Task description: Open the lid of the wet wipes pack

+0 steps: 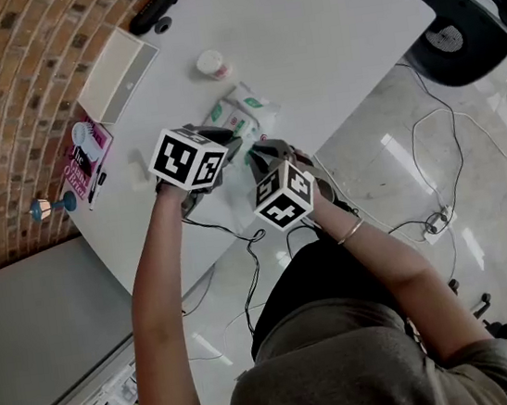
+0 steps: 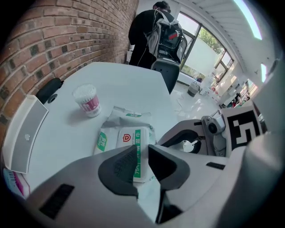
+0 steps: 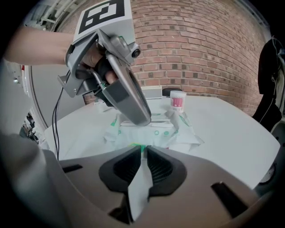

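Note:
The wet wipes pack [image 1: 240, 107] lies flat on the white table [image 1: 324, 37], white with green print and a rectangular lid [image 2: 127, 138] on top. My left gripper [image 2: 142, 153] points steeply down over the lid's near end. Its pads stand a little apart and the lid's green stripe shows in the gap. In the right gripper view that left gripper [image 3: 140, 118] rests its tip on top of the pack [image 3: 153, 133]. My right gripper [image 3: 143, 153] is shut on the pack's near sealed edge, with white film pinched between its pads. In the head view the marker cubes hide most of both sets of fingers.
A cotton swab cup [image 1: 212, 64] stands just beyond the pack. Along the brick wall lie a white box [image 1: 116, 73], a black device [image 1: 152, 13] and a pink booklet [image 1: 86, 155]. Cables run over the floor near the table edge. A person in black [image 2: 151, 31] stands far off.

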